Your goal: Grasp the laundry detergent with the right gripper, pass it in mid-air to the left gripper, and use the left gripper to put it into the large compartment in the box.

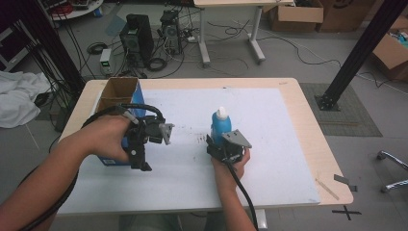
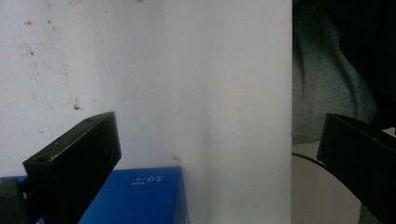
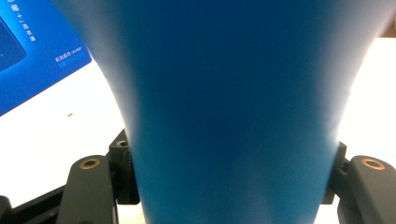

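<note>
Item: blue plastic bottle (image 1: pixel 220 128) with white cap, upright at centre of the high view, on the white mat (image 1: pixel 279 144).
Right gripper (image 1: pixel 215 142): my jaws pinch the bottle's lower body, one pad on each flank.
Left gripper (image 1: pixel 140 155): jaws spread, empty, hanging over the blue carton (image 1: pixel 114 94) at left of frame.
Handling, my estimate: smooth plastic, likely slippery; walls may flex; weight depends on the fill, which I cannot tell.
Hold point: waisted lower body, below the shoulder; I'd keep it upright.
</note>
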Demonstrator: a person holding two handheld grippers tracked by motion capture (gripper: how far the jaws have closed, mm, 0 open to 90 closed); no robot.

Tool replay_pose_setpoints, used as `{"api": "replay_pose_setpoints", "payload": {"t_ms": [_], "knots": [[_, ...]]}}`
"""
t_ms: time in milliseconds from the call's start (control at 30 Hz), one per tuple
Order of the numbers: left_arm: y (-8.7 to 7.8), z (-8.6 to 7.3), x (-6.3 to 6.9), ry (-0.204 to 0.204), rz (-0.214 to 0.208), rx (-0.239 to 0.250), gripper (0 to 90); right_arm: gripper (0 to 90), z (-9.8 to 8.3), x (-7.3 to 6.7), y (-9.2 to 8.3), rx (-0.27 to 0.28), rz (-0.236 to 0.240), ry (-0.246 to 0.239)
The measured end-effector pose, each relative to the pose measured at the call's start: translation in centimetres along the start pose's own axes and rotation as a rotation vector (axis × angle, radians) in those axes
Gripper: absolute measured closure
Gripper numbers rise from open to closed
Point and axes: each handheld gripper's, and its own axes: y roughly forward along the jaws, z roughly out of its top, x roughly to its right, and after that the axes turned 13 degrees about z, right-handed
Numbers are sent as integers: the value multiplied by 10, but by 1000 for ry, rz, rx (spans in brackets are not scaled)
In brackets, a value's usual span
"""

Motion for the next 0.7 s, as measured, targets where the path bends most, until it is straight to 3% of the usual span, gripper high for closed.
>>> {"api": "replay_pose_setpoints", "payload": {"t_ms": [567,700], "knots": [[1,-2,0,0,-2,-1,1,408,-1,-6,2,-6,-75,-38],[2,-1,1,-5,-3,-3,1,417,-1,-6,2,-6,-75,-45]]}}
